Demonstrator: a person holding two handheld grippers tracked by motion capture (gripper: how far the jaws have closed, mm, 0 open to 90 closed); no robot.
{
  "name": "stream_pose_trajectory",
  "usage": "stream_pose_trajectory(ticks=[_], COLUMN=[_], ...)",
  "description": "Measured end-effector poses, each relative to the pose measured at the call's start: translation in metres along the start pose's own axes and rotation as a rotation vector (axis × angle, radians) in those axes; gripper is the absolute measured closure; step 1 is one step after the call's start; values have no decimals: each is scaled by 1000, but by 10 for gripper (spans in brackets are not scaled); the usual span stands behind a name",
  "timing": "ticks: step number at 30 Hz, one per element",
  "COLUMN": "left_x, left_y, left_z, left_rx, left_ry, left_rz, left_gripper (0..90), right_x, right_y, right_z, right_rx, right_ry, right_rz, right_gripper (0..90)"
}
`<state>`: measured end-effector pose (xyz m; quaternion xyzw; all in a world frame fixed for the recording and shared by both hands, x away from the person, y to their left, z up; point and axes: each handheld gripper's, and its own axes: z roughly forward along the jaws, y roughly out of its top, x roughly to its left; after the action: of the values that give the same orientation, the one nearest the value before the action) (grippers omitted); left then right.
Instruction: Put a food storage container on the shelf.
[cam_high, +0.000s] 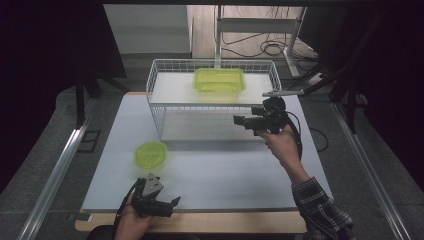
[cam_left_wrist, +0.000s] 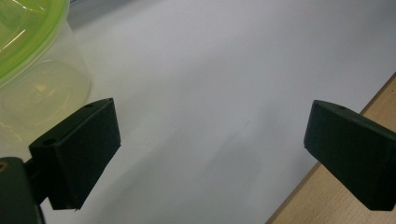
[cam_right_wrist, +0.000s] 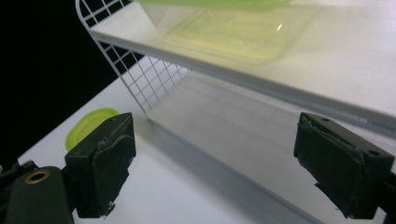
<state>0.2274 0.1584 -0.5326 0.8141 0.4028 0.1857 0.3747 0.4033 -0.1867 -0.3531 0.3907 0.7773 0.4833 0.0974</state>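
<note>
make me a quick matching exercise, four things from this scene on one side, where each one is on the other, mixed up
Things:
1. rectangular green-lidded container
2. round green-lidded container
3. left gripper
4. right gripper

Places:
a. near the table's front edge, jaws open
b. on the table in front of the rack's left end
c. on the wire rack's top shelf
d. held up before the rack's lower shelf, jaws open

Pairs: 1-c, 2-b, 3-a, 4-d

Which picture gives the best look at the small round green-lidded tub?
The high view: the round tub shows whole on the table. The left gripper view catches its side and lid edge; the right gripper view, a far sliver.
</note>
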Motion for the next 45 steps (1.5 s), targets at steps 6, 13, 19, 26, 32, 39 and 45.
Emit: stream_pose_trajectory(ticks=[6,13,19,26,32,39,45], left_x=[-1,-1,-2,-2,-2,-1,0], left_y=[0,0,0,0,0,-1,-1], left_z=[0,1,1,2,2,2,2], left_rx=[5,15,21,28,25,18,13], left_ry=[1,2,7,10,7,10,15], left_rz=[7,8,8,11,6,6,10], left_gripper=[30,29,28,26,25,24,22], right_x=[3,0,-2,-3,-5,-4,-1], right_y=[-14,-36,-54,-77,-98,-118,-136], right_z=[-1,-1,-2,-1,0,-3,-4], right_rx=[17,40,47,69,91,98,108], right_ry=[0,-7,-13,-7,-31,-55,-60], right_rz=[-35,-53,-72,-81,-85,-102,-108], right_gripper=[102,84,66,59,53,49,49])
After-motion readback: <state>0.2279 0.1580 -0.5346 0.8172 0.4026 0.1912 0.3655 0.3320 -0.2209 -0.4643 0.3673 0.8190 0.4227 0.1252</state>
